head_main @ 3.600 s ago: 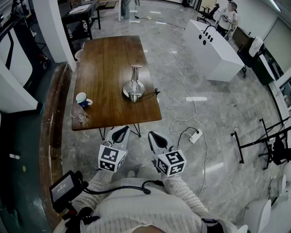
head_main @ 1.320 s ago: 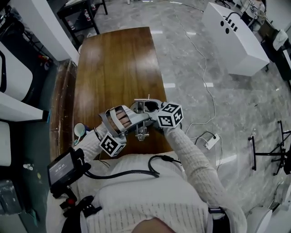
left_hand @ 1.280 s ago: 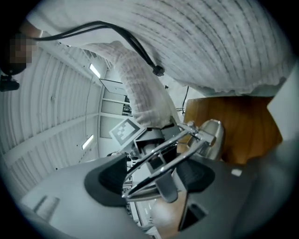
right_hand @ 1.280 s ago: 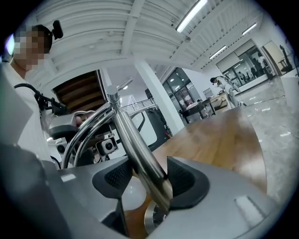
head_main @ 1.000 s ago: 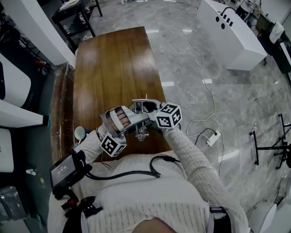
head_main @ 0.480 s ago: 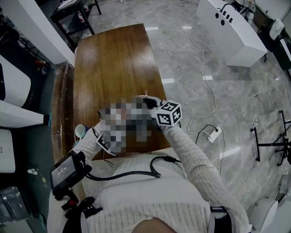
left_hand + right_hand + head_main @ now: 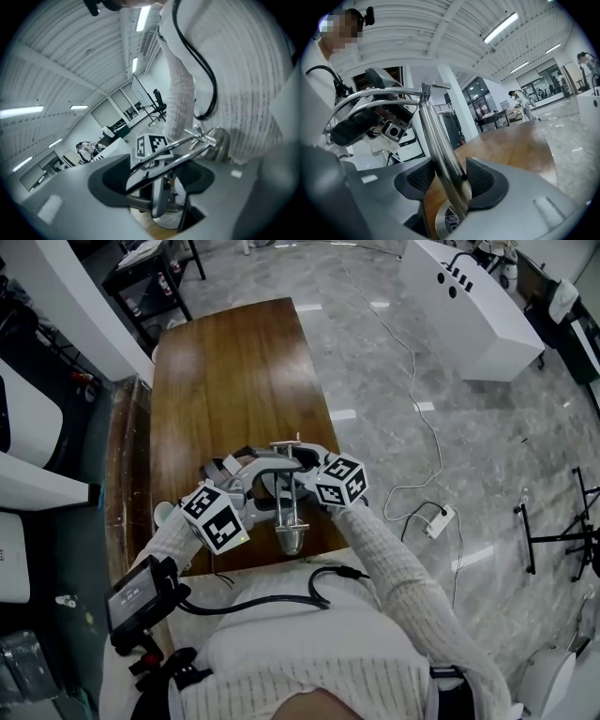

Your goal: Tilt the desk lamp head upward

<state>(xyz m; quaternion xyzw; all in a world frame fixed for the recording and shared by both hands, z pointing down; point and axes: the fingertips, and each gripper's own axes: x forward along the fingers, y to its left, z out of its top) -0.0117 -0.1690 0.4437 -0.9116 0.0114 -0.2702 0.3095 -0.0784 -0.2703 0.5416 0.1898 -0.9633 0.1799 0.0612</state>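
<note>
- Worktop (image 7: 234, 362): brown wood, long, glossy, standing on the floor.
- Floor (image 7: 375, 381): pale grey marble-look tiles, reflecting ceiling lights.
- Cabinet (image 7: 473, 310): white box, dark openings on top, well right of the worktop.
- Power strip (image 7: 438, 520): white, on the floor right of the worktop; a white cable (image 7: 412, 362) runs from it up the floor.
- Stand (image 7: 562, 540): black frame, far right.
- Screen unit (image 7: 141, 589): small, dark, lower left, black lead attached.

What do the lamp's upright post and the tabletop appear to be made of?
The lamp post looks like metal, probably polished steel or chrome, given its bright mirror-like sheen. The tabletop looks like wood or wood veneer: mid-brown, visible grain, glossy finish reflecting the ceiling lights.
</note>
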